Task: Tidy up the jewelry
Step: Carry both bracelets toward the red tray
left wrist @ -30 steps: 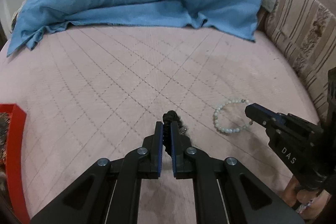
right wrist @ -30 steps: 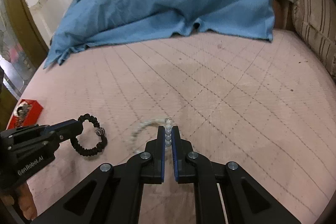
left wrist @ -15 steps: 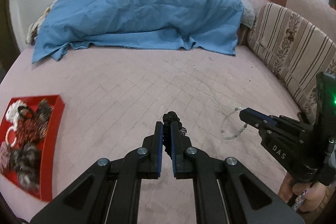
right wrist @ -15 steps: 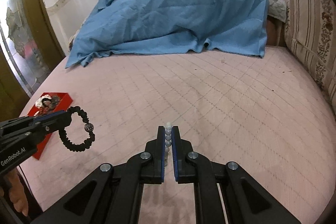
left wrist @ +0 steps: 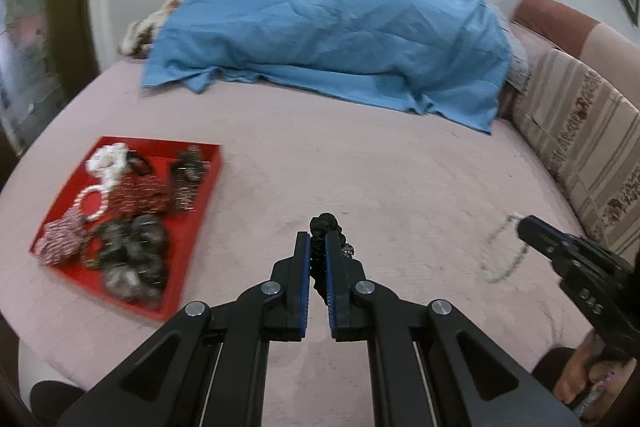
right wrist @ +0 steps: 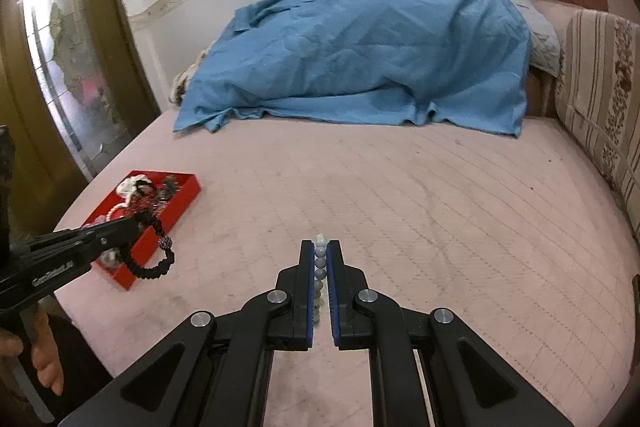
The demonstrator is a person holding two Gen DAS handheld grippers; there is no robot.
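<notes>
Two handheld claws hang above a pink quilted bed [right wrist: 400, 211], each w/ a bracelet in its grip. The left claw [left wrist: 317, 247] is pinching a black beaded bracelet [left wrist: 326, 227] between its blue-lined fingers; in the right wrist view the same black loop [right wrist: 154, 251] dangles off the claw tip, clear of the bed, w/ one sparkly bead on its upper right side. The right claw [right wrist: 319, 259] is pinched on a pale bead bracelet [right wrist: 319, 261], a column of grey-white beads showing between its pads; in the left wrist view that bracelet [left wrist: 502, 253] hangs blurred from the claw tip at far right, off the bed surface.

A red tray [left wrist: 200, 215] sits on the bed to the left, near the edge, holding a heap of jewelry: a white bead ring, red-and-white pieces, dark and metallic clusters. In the right wrist view the black bracelet overlaps the near corner of the tray [right wrist: 188, 187]; whether it is directly above it cannot be told.

At the far end of the bed a blue sheet [right wrist: 368, 55] is draped over a mound against the wall. A striped, floral-pattern cushion [left wrist: 580, 143] runs along the right side. A gold-framed door w/ frosted glass [right wrist: 68, 67] stands at left. A bare hand shows at the lower left of the right wrist view, on the left claw's handle.
</notes>
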